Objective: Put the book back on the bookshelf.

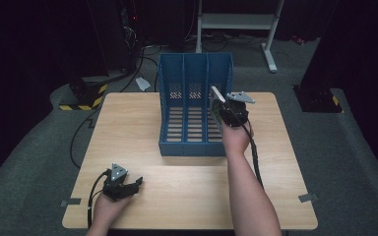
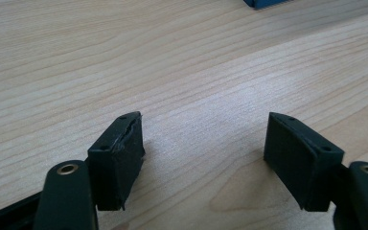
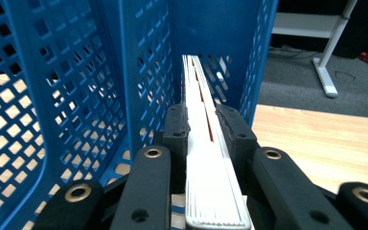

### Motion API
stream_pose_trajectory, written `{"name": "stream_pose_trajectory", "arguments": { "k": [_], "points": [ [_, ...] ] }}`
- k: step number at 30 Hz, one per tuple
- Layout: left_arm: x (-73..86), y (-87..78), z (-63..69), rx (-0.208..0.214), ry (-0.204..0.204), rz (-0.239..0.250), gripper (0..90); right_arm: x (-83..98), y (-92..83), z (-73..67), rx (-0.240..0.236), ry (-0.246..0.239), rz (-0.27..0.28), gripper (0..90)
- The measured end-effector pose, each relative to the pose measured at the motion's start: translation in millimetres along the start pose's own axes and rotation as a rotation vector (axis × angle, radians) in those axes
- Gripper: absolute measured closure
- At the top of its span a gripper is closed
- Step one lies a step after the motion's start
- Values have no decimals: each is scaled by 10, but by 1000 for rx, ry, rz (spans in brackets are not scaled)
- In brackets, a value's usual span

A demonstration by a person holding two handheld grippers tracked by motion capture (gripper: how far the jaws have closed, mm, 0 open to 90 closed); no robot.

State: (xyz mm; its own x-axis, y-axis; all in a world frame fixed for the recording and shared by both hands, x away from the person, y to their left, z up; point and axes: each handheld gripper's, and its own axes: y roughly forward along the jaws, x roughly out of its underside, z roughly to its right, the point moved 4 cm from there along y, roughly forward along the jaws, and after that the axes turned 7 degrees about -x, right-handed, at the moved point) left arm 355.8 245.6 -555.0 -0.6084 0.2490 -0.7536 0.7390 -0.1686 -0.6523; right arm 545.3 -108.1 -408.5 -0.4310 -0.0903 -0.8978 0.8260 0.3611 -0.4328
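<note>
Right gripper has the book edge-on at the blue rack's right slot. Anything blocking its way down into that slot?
Nothing visible does. The right gripper holds the white book between the rack's inner divider and its outer wall, and the slot ahead looks empty. The left gripper rests far off on the table.

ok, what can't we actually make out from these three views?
- Book: right gripper view shows it edge-on, so cover and title are hidden; in the high view it is too small and partly behind the right gripper.
- How far the book sits inside the blue file rack: its lower end is cut off by the frame edge.
- Left gripper: open over bare table.
</note>
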Motion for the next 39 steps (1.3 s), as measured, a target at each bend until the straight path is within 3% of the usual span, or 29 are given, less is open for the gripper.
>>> {"name": "stream_pose_trajectory", "arguments": {
  "k": [7, 12, 20, 25, 39],
  "points": [
    [0, 0, -2, 2, -2, 1, 306, 113, 163, -53, 42, -11, -19, 755],
    [0, 0, -2, 2, -2, 1, 306, 159, 196, -116, 43, -35, -29, 755],
    [4, -6, -4, 2, 3, -5, 302, 230, 162, -177, 45, -63, -29, 752],
    [8, -11, -4, -3, 4, -5, 300, 331, 126, -126, 42, -37, -33, 750],
    [10, -13, -2, 0, -1, -6, 300, 474, 56, -142, 26, -58, -90, 746]
  ]
}}
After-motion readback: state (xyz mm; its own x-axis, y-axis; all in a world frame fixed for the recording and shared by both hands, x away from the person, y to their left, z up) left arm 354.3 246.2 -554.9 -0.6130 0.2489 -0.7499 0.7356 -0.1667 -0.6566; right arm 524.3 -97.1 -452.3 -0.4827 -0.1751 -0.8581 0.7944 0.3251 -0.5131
